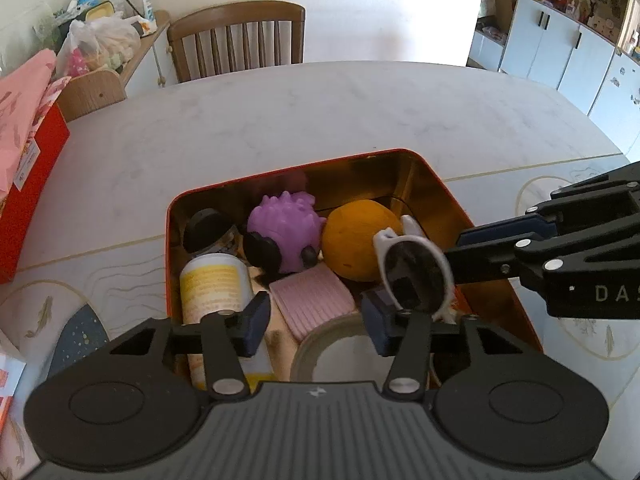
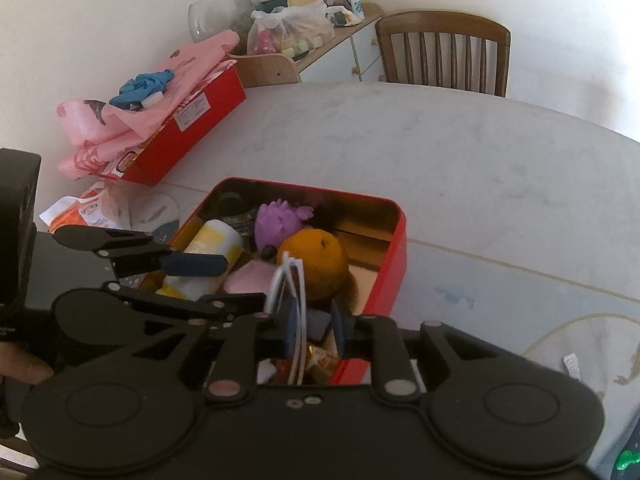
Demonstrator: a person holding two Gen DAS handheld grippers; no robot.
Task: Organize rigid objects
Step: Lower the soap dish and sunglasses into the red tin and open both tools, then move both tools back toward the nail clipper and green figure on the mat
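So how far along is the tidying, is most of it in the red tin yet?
Mostly done: the red tin already holds the purple toy, orange and bottle. In hand: white sunglasses between the right gripper jaws, over the tin. The table looks clear.

I see tin [image 1: 448, 196] on table [image 1: 280, 120], chair [image 1: 240, 36] behind table. In tin: bottle [image 1: 212, 284] at left, spiky toy [image 1: 286, 226] behind it, orange [image 1: 356, 240] right of toy, pad [image 1: 312, 304] before toy, tape roll [image 1: 332, 352] nearest me. Sunglasses [image 1: 416, 268] upright over tin's right part, before orange. Box [image 2: 192, 128] on table, far left of tin.
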